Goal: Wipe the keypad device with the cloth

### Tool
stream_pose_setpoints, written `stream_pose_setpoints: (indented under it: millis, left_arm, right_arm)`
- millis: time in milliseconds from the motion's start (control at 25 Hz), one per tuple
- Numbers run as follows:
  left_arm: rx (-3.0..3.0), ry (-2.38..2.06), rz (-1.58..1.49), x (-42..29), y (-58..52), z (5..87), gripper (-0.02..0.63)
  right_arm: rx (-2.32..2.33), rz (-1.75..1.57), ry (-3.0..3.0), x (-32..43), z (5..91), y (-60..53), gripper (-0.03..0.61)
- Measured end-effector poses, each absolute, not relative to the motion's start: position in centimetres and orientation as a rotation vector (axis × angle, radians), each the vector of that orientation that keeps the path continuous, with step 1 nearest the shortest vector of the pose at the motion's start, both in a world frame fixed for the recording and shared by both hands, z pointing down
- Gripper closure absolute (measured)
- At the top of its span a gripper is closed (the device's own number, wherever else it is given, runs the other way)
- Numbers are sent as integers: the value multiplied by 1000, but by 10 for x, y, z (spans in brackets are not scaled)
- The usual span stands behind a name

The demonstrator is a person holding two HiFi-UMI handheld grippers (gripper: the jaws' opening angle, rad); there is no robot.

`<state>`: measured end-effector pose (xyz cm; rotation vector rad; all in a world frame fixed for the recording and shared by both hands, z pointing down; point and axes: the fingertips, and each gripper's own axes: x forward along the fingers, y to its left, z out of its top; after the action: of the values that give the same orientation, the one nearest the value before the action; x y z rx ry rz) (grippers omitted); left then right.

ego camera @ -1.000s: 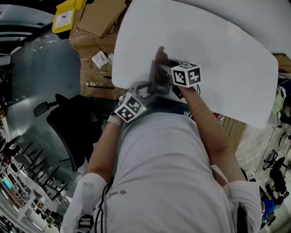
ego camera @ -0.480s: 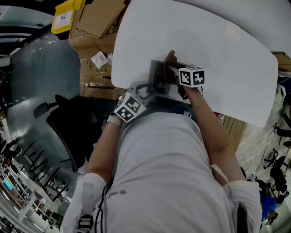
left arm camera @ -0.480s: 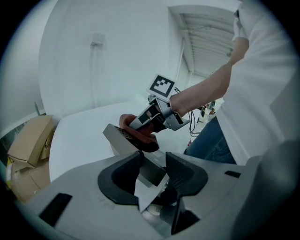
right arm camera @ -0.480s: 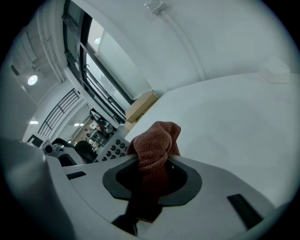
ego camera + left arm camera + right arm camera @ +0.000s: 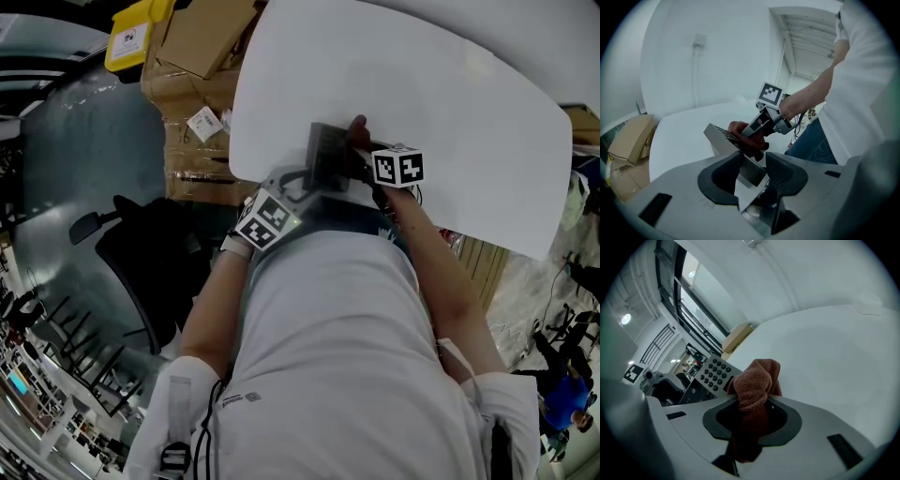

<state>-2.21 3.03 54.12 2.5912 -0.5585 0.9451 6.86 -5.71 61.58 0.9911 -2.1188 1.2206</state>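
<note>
- The left tongs (image 5: 752, 172) are closed narrowly on the lower end of the keypad device (image 5: 723, 137), whose grey slab edge sits pinched between the two dark pads.
- The right tongs (image 5: 751, 414) are clamped on a reddish-brown cloth (image 5: 757, 379). The cloth bunches up out of the jaws into a rounded wad.
- In the left gripper view the cloth wad lies against the key face at about mid-length, just above the left tongs' jaws at frame centre.
- In the right gripper view the keys show just left of the wad, at centre left.
- The device's long axis runs from the left tongs at lower centre up towards the left of that frame. It is tilted, its far end higher and its key face turned up towards the cloth.
- In the head view the device shows as a dark rectangle at mid-frame, over the near edge of the white tabletop (image 5: 450, 94), between the two marker cubes.
- Cardboard boxes (image 5: 202, 37) lie at the upper left, beside the tabletop.
</note>
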Motion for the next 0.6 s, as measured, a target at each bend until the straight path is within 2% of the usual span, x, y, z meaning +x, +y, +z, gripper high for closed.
stream_pose_setpoints:
  millis: [600]
  left_arm:
    - [2603, -564, 943, -23, 30, 542, 437]
  right_arm:
    - [850, 1182, -2173, 27, 588, -4, 477]
